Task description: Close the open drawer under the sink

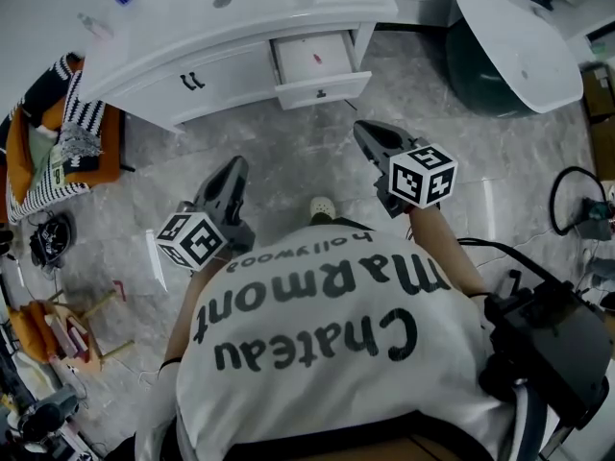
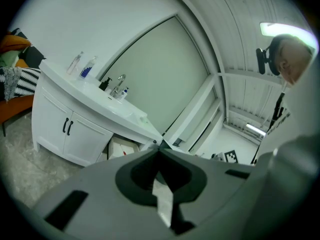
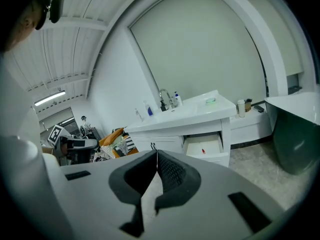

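Under the sink counter, the white vanity (image 1: 192, 41) has one drawer (image 1: 317, 65) pulled out, with a small red item lying inside. My left gripper (image 1: 235, 166) and my right gripper (image 1: 360, 128) hover over the marble floor, short of the vanity and apart from it. Both point toward it with their jaws closed tip to tip and nothing between them. In the right gripper view the open drawer (image 3: 205, 148) lies beyond the shut right gripper (image 3: 156, 151), to the right. In the left gripper view the drawer (image 2: 120, 148) peeks out just left of the shut left gripper (image 2: 158, 146).
An orange chair (image 1: 110, 147) piled with striped cloth stands left of the vanity. A dark green tub (image 1: 485, 80) under a white top sits at the right. Cables (image 1: 572, 200) lie on the floor at far right. Bottles (image 3: 148, 109) and a tap (image 3: 163, 98) stand on the counter.
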`<action>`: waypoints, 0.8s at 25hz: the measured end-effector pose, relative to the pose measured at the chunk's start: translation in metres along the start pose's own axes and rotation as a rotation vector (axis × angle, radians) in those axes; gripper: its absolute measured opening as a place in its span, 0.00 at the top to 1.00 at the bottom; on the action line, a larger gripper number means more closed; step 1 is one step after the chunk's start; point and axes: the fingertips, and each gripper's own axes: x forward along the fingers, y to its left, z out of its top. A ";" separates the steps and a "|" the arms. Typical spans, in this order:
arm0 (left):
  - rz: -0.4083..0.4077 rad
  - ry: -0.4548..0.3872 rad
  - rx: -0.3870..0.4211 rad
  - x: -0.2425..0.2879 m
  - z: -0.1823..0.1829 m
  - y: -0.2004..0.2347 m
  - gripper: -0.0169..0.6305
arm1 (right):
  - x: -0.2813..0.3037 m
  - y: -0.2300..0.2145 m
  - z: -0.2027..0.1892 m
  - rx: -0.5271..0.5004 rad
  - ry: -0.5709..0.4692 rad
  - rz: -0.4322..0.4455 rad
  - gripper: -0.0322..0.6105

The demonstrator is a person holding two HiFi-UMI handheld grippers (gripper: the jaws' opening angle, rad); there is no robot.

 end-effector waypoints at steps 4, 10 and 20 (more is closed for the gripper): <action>0.011 -0.001 0.001 0.011 0.002 0.002 0.96 | 0.009 -0.011 0.004 -0.003 0.010 0.012 0.93; 0.026 -0.011 0.001 0.030 0.007 0.007 0.96 | 0.017 -0.032 0.013 -0.037 0.026 0.013 0.93; 0.064 0.011 0.007 0.044 0.002 0.007 0.96 | 0.019 -0.057 0.012 0.011 0.014 0.028 0.93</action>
